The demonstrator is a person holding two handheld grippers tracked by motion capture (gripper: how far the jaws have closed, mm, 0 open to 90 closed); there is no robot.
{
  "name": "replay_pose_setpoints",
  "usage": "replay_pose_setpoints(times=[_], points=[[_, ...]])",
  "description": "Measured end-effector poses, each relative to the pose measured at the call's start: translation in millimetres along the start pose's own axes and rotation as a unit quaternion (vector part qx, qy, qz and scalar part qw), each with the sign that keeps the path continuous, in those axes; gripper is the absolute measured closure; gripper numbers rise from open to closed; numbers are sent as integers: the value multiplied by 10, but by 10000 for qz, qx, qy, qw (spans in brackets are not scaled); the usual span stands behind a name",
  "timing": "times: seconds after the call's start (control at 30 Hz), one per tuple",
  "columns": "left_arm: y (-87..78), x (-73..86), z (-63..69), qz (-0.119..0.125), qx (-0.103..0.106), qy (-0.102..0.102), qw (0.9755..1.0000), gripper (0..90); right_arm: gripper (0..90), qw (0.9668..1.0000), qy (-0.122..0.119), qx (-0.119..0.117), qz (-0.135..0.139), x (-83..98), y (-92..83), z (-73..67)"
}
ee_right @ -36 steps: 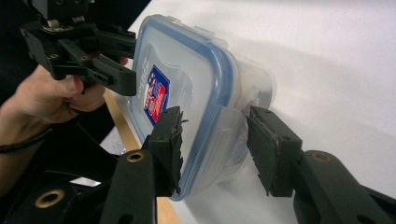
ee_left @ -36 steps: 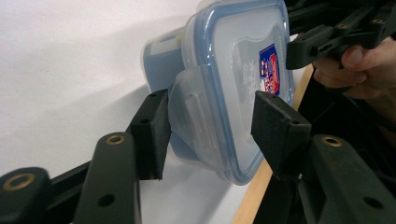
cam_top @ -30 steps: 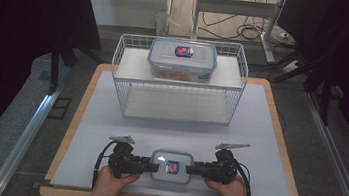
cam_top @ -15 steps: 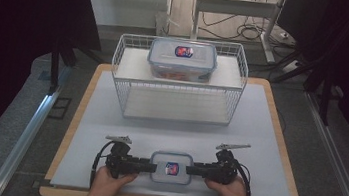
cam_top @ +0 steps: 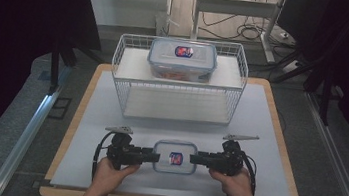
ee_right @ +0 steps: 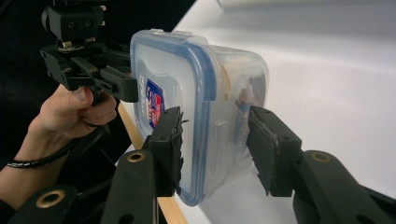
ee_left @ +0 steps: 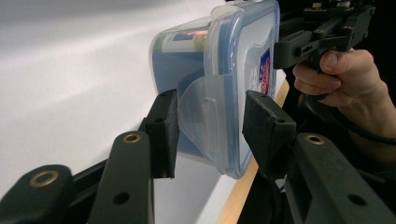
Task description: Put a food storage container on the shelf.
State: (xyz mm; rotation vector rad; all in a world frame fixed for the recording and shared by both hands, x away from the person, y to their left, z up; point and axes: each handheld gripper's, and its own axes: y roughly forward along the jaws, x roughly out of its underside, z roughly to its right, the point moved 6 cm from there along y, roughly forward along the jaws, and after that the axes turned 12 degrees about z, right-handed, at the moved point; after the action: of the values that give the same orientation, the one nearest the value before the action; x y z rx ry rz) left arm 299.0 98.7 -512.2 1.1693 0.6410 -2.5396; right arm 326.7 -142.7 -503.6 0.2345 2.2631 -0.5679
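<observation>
High view: the small lidded container (cam_top: 174,157) sits low in the frame, centre, over the white surface (cam_top: 268,139), with the left tongs (cam_top: 155,156) clamped on its left end and the right tongs (cam_top: 193,158) on its right end. A second lidded container (cam_top: 182,58) rests on the wire rack (cam_top: 124,79) at upper centre.

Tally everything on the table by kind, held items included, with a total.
Lidded plastic containers: 2, near one gripped at both ends, far one on the rack
White wire rack: 1
Grippers: 2, left, right
Total: 5
</observation>
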Motion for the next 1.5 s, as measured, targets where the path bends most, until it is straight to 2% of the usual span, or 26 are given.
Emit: replay_pose_setpoints(times=[0.17, 0.27, 0.37, 0.7, 0.9, 1.07, 1.3, 1.5], points=[[-34, -279, 100, 142, 35, 163, 9998, 569, 562, 9997, -189, -6, 169, -277, -72, -117], [-40, -415, 134, 161, -111, 240, 9995, 538, 590, 9992, -241, -125, 300, -458, -114, -200], [-75, -567, 173, 304, -46, 309, 9991, 540, 590, 9983, -420, -113, 386, -615, -132, -267], [-140, -989, 304, 412, -161, 515, 9977, 545, 577, 9965, -642, -69, 527, -982, -164, -400], [-189, -1286, 380, 474, -181, 603, 9969, 548, 577, 9956, -624, -144, 681, -1222, -192, -462], [-229, -1548, 433, 571, -149, 583, 9966, 555, 576, 9943, -667, -197, 813, -1477, -215, -529], [-282, -1948, 519, 548, -235, 661, 9960, 554, 574, 9924, -768, -203, 942, -1846, -237, -632], [-292, -2293, 511, 539, -353, 644, 9958, 548, 574, 9921, -733, -202, 995, -2173, -214, -669]])
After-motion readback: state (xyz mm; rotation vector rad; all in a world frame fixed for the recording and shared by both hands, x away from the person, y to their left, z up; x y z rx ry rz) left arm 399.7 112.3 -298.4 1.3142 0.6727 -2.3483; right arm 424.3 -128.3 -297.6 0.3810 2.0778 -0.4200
